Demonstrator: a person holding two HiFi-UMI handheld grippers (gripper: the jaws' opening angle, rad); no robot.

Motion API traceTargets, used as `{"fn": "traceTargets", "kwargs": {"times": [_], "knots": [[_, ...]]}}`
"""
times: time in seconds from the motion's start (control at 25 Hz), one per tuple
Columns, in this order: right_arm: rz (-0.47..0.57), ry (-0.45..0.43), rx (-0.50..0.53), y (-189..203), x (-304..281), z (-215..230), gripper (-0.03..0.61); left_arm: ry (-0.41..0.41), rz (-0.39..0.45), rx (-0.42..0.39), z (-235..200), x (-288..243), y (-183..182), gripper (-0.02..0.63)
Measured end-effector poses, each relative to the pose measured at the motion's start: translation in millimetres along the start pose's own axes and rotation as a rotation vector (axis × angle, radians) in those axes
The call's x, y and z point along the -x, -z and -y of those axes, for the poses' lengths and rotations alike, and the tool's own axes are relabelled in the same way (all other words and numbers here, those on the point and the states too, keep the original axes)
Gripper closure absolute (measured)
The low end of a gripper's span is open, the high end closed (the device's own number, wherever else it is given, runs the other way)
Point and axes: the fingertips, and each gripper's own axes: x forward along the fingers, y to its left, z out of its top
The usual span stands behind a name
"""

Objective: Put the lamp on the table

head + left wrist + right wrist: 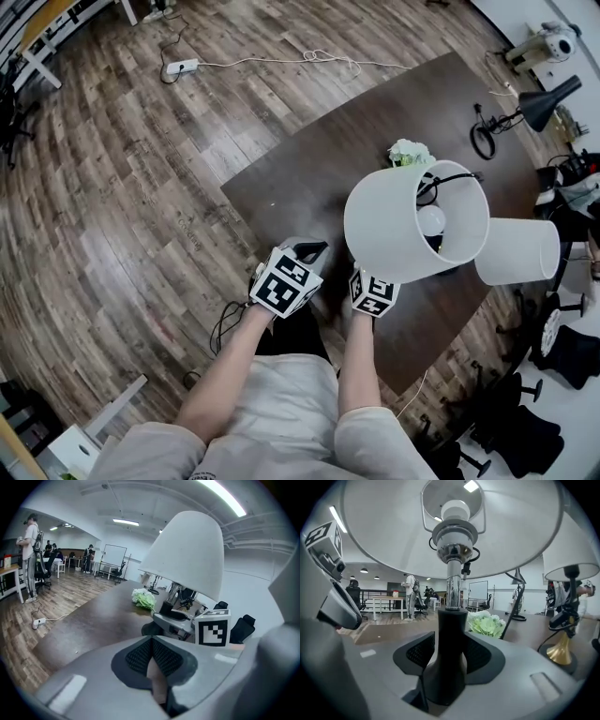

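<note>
Lamp stem between right gripper jaws, head view — only shade.

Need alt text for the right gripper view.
A table lamp's black base stands upright between the parted pads of the right tongs, its white shade and bulb filling the top. Behind it on the dark table lie white-green flowers; a brass-based lamp stands at right.
</note>
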Motion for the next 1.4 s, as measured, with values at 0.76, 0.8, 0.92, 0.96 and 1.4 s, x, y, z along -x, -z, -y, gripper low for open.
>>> {"fn": "traceTargets", "kwargs": {"times": [0.76, 0.8, 0.92, 0.96, 1.4], "knots": [[-0.059, 0.024, -0.189, -2.6, 167.3, -46.0, 0.41, 0.071, -0.014, -0.226, 65.0, 74.4, 20.5, 0.612], [-0.056, 0.031, -0.192, -6.9, 179.0, -44.1, 0.413, 0.08, -0.018, -0.239, 74.3, 76.1, 21.7, 0.612], [-0.047, 0.074, -0.209, -17.4, 207.5, -30.6, 0.42, 0.13, -0.037, -0.263, 101.8, 79.5, 23.2, 0.612], [-0.048, 0.088, -0.218, -19.7, 215.5, -26.3, 0.425, 0.147, -0.041, -0.259, 110.1, 81.8, 23.7, 0.612], [-0.035, 0.047, -0.403, -32.9, 265.6, -35.0, 0.474, 0.135, -0.026, -0.147, 157.9, 98.3, 30.6, 0.612]]}}
